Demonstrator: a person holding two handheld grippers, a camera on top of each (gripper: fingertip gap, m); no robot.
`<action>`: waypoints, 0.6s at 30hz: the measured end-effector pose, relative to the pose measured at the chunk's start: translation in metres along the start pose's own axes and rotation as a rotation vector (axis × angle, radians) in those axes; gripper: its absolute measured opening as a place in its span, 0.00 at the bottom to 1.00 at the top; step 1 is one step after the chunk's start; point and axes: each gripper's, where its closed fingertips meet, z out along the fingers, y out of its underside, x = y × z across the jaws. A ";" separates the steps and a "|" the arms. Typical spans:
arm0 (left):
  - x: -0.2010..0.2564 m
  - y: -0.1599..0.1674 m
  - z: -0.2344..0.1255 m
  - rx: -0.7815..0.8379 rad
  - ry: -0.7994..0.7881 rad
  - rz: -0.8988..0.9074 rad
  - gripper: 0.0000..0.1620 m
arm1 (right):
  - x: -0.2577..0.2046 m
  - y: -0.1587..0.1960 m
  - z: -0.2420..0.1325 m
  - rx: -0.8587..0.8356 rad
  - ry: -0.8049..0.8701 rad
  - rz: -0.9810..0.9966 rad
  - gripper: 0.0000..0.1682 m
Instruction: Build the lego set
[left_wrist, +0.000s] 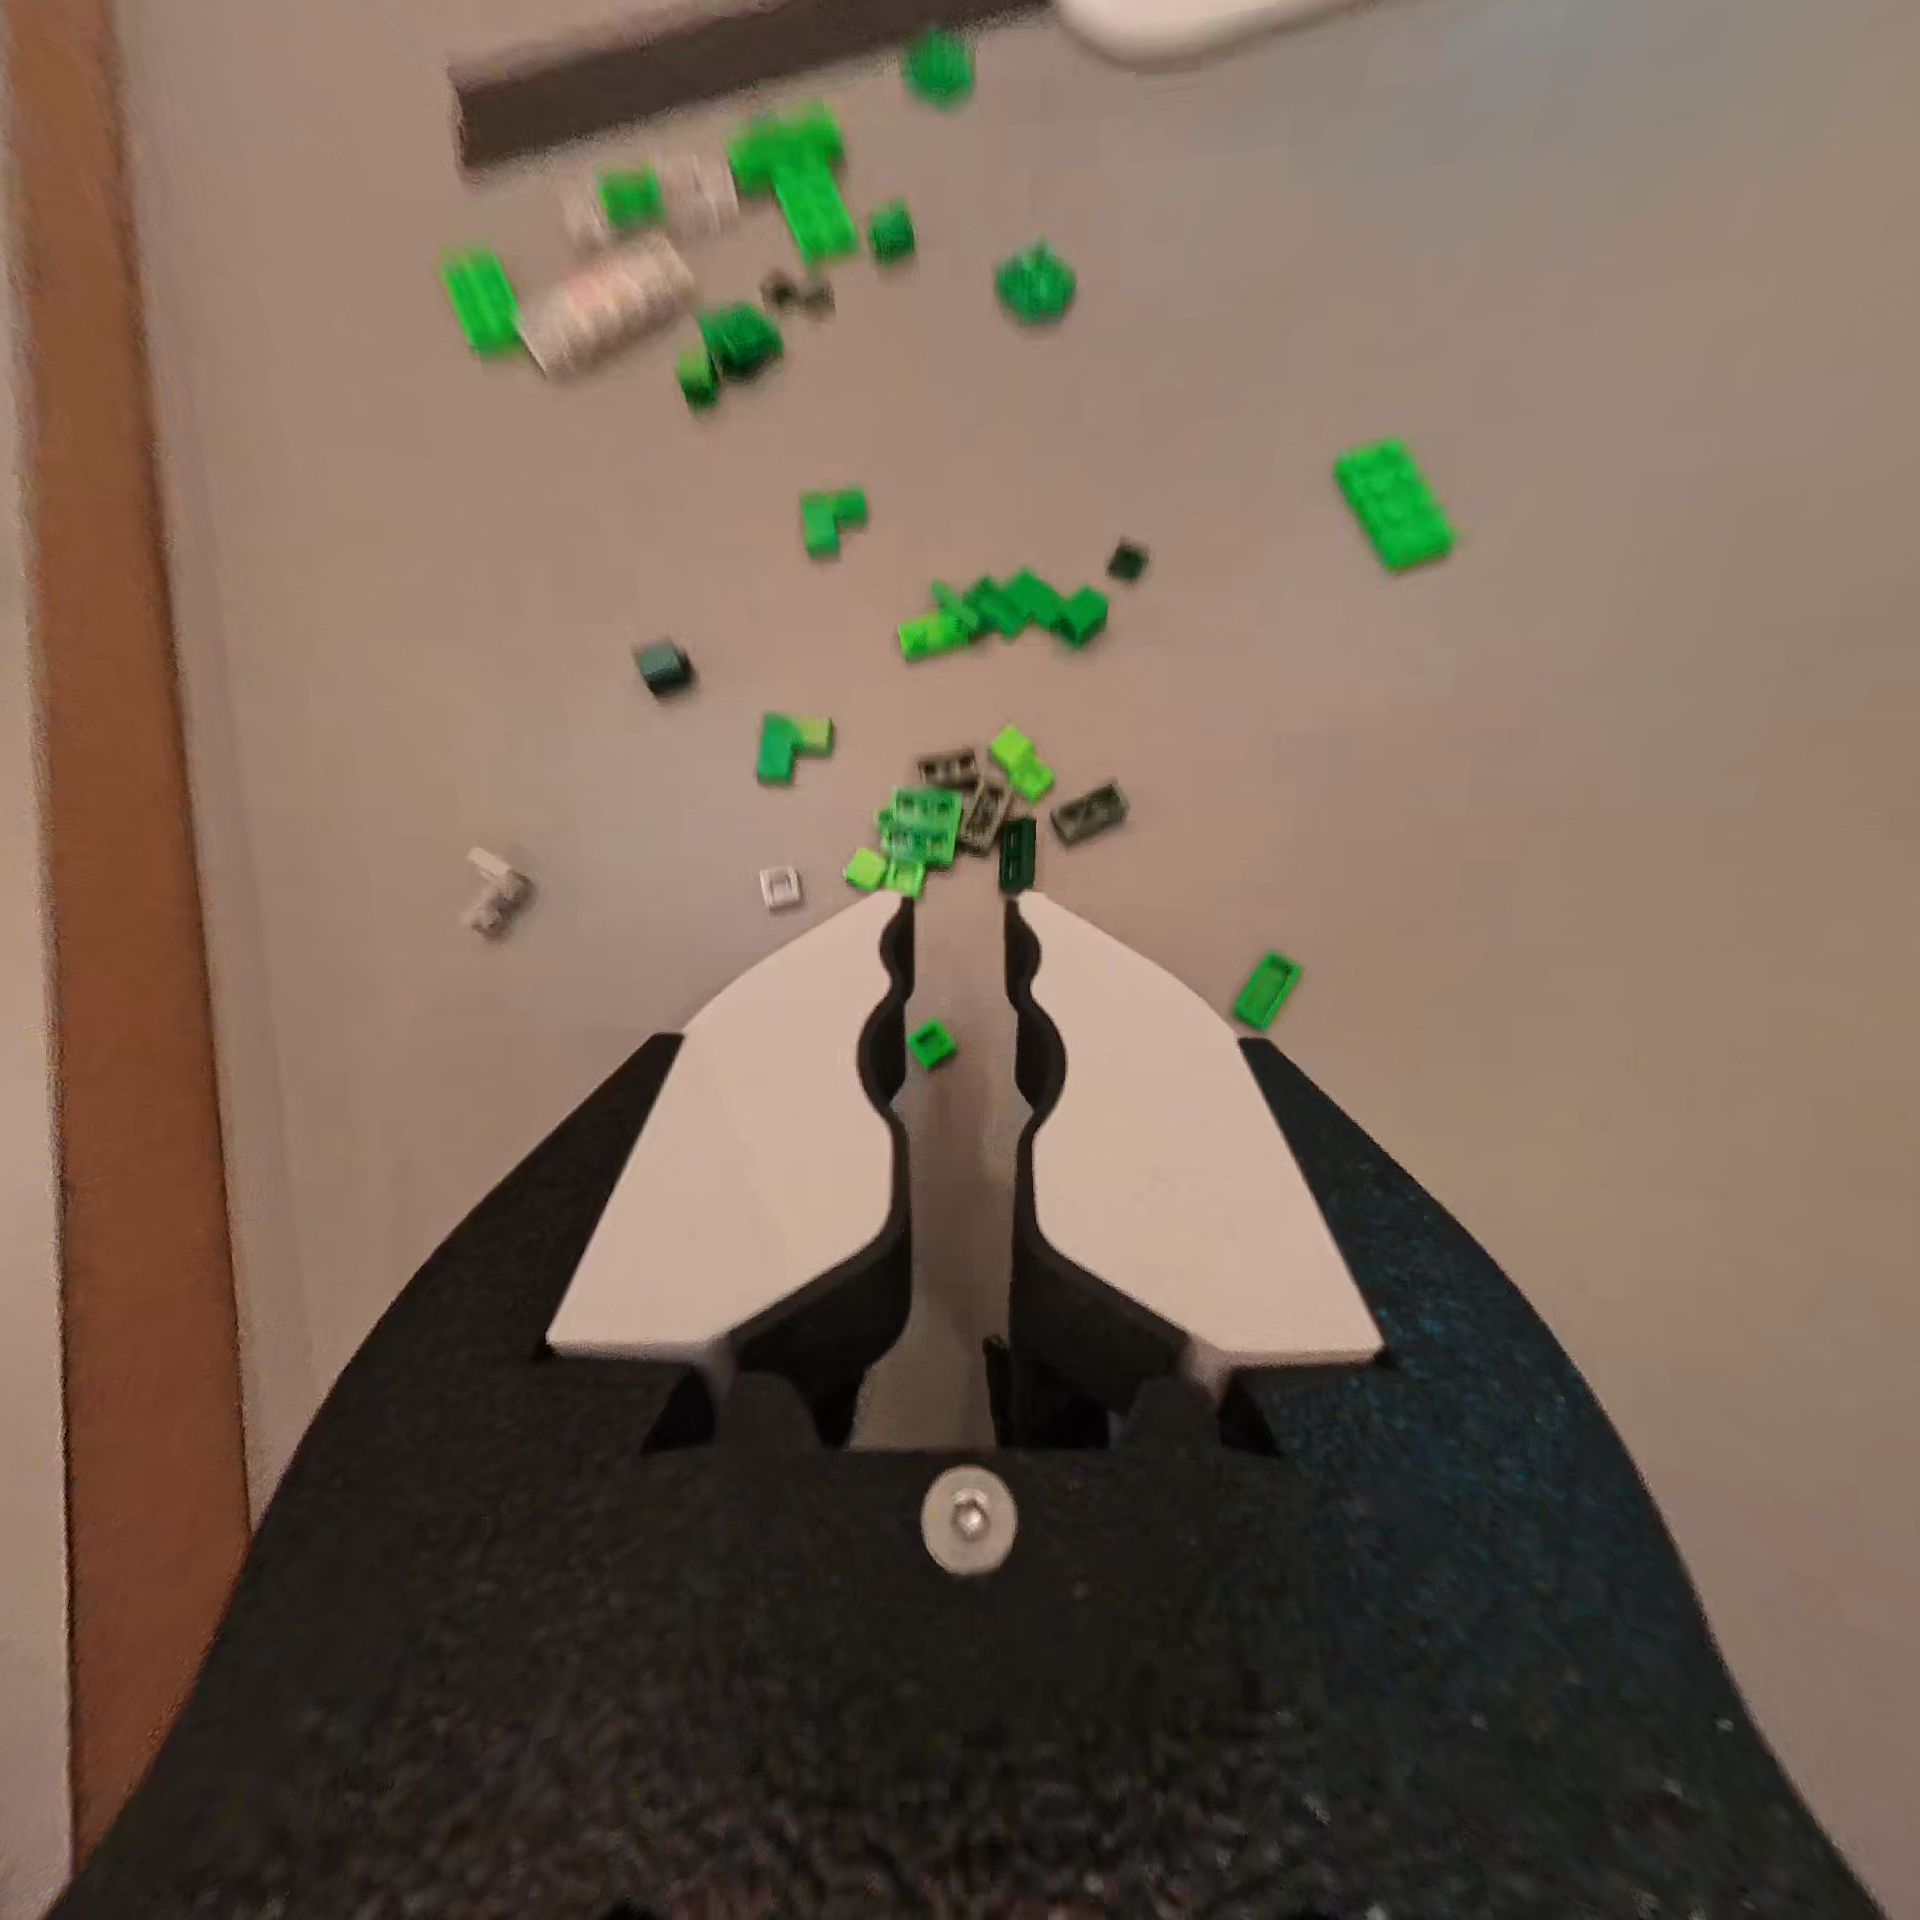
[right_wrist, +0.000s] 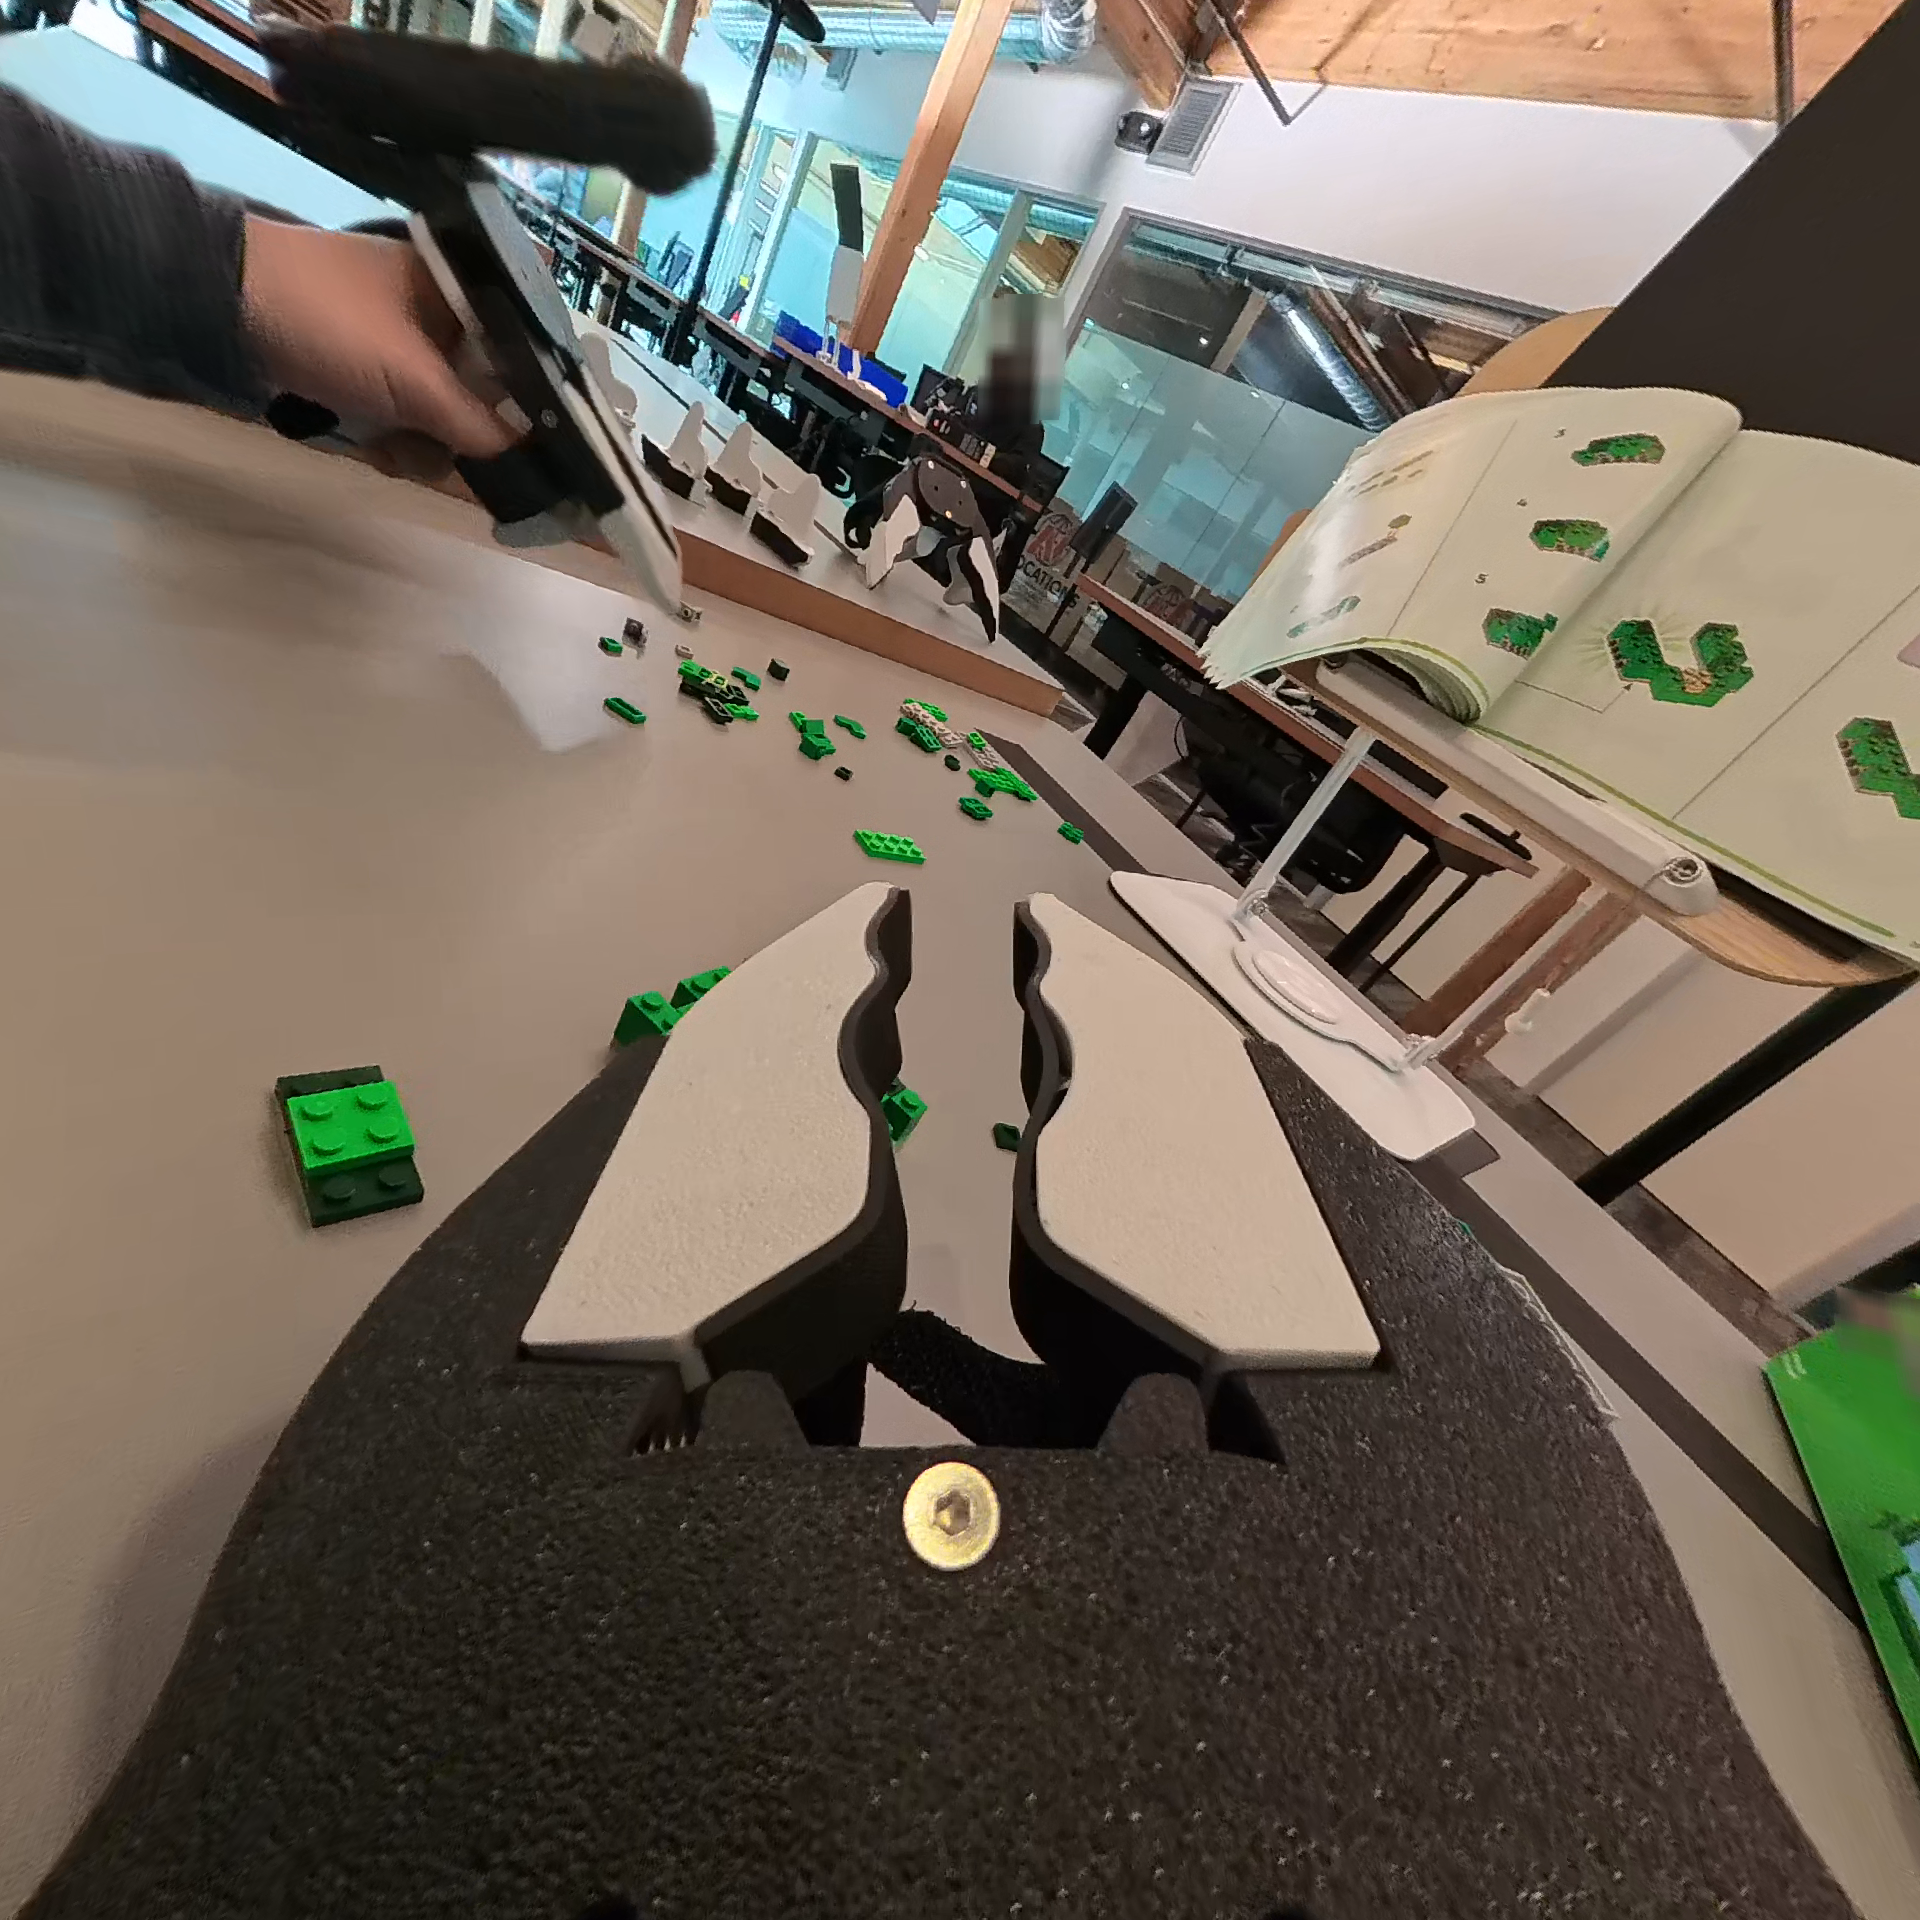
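- An open instruction booklet with pale green pages (right_wrist: 1558, 561) rests on a white stand (right_wrist: 1320, 997) at the far right edge of the smooth beige table (right_wrist: 260, 883), well apart from the loose pieces.
- A flat green box (right_wrist: 1860, 1538) lies at the near right corner.
- On the next table, a row of spare white-and-black grippers (right_wrist: 748, 473) stands upright.
- Small bright-green and dark-green plastic bricks (left_wrist: 997, 608) lie scattered across the table, with a few pale grey pieces (left_wrist: 608, 301) among them; nothing covers them.
- A bright green square plate stacked on a dark green plate (right_wrist: 348, 1143) sits near the right gripper (right_wrist: 961, 914), to its left.
- The left gripper (left_wrist: 958, 904) hovers just short of a small cluster of green and dark plates (left_wrist: 961, 805), jaws narrowly parted and empty; its view is blurred.
- The right gripper's jaws are likewise narrowly parted, gripping nothing.
- A hand (right_wrist: 364, 343) holds the left gripper.
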 end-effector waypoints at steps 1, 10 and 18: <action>0.001 -0.012 -0.006 0.107 -0.037 0.008 0.09 | 0.000 0.000 0.000 0.002 0.000 -0.004 0.10; 0.036 -0.055 -0.039 0.578 -0.164 -0.101 0.20 | 0.007 -0.004 -0.005 0.042 0.026 0.020 0.00; 0.033 -0.054 -0.046 0.718 -0.211 -0.130 0.19 | 0.009 -0.004 -0.006 0.051 0.020 0.039 0.00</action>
